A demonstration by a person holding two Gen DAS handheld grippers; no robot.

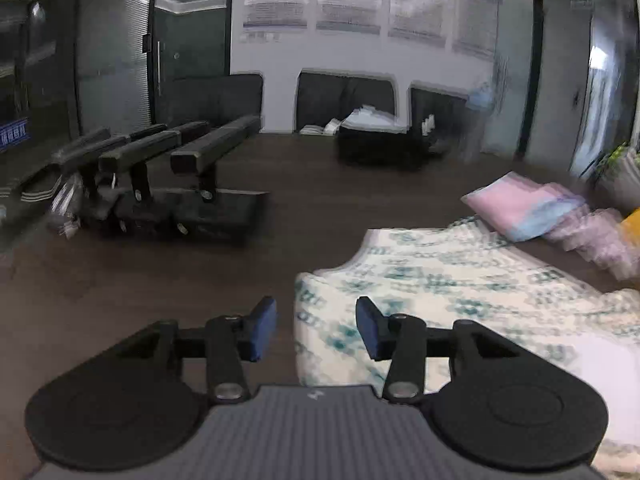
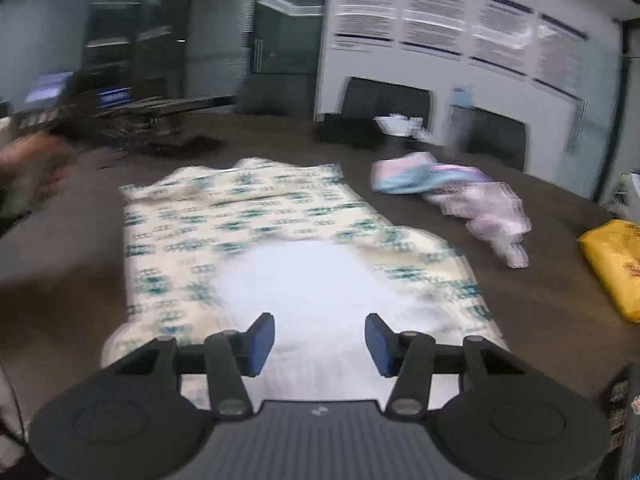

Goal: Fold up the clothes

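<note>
My left gripper (image 1: 316,328) sits wide apart, empty, at the near left edge of the cream green-print garment (image 1: 460,280), one blue pad over the cloth. My right gripper (image 2: 320,340) gapes too, nothing between the pads, above the garment lying flat on the dark table (image 2: 540,300).

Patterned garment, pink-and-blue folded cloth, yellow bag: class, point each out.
Patterned garment (image 2: 248,216): right wrist view, its green-printed upper half.
Pink-and-blue folded cloth (image 1: 520,208): left wrist view, its pink top face.
Yellow bag (image 2: 612,264): right wrist view, its upper surface.
</note>
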